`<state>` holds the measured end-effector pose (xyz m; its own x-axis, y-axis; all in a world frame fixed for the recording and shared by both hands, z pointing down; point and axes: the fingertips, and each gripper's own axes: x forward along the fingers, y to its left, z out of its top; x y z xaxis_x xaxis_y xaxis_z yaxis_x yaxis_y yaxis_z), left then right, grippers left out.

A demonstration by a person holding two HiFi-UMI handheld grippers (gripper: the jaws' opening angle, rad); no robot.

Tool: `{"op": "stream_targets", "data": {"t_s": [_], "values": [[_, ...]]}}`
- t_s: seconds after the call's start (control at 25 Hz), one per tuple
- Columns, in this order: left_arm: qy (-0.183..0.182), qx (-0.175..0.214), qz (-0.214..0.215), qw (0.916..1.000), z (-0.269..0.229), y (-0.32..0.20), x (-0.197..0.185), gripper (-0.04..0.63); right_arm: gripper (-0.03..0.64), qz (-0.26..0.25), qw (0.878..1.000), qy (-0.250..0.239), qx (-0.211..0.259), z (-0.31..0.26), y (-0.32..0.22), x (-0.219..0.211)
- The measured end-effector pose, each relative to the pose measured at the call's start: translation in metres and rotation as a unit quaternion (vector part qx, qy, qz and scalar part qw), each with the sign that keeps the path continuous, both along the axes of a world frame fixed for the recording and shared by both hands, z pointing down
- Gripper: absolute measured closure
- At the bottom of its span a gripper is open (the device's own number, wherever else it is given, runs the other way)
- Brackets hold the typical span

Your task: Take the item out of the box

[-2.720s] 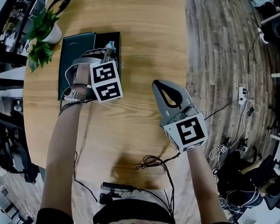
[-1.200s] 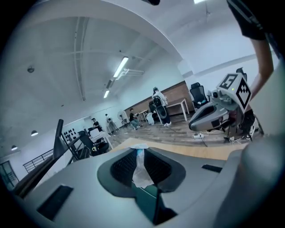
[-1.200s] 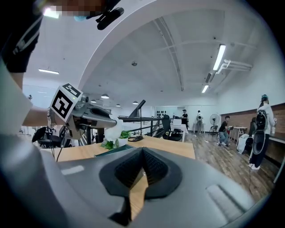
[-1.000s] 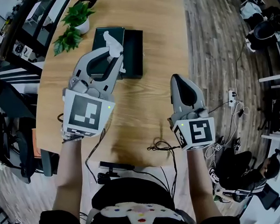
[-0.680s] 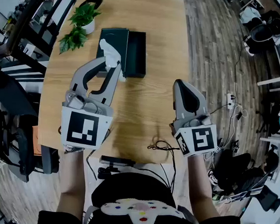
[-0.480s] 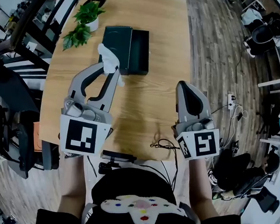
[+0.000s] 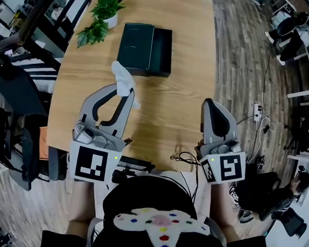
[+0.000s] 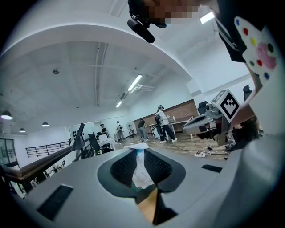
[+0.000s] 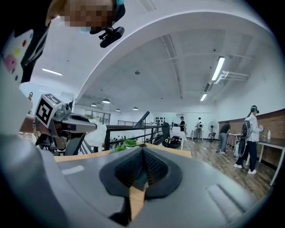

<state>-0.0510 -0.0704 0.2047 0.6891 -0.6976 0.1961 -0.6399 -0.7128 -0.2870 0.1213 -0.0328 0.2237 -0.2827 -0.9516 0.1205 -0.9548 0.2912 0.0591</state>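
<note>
The dark green box [image 7: 145,42] lies open at the far side of the wooden table [image 7: 169,109], its two halves side by side. A crumpled white item [image 7: 124,81] hangs above the table, nearer than the box. My left gripper [image 7: 126,92] is shut on it. In the left gripper view the white item [image 8: 141,171] runs up between the dark pads [image 8: 122,168]. My right gripper [image 7: 214,102] hovers over the table's right front part, shut and empty. In the right gripper view its jaws [image 9: 142,173] meet, and the left gripper's white item [image 9: 96,133] shows at the left.
Two potted plants [image 7: 101,19] stand at the table's far left corner beside the box. Black cables [image 7: 183,158] and a black device [image 7: 132,165] lie at the near edge. A power strip [image 7: 257,110] sits on the wood floor to the right. Chairs stand at the left.
My left gripper has drawn back toward me with the white item, away from the box. The right gripper has pulled back a little, still shut.
</note>
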Motion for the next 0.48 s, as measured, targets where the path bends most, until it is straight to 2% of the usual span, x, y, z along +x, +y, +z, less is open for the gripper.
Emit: {"op": "stream_targets", "data": {"t_s": [0.48], "values": [[0.0,-0.009,0.0,1.0,0.01,0.016,0.001,0.538,0.609,-0.02,1.0,-0.003,0.007,-0.002,0.005,-0.017]]}}
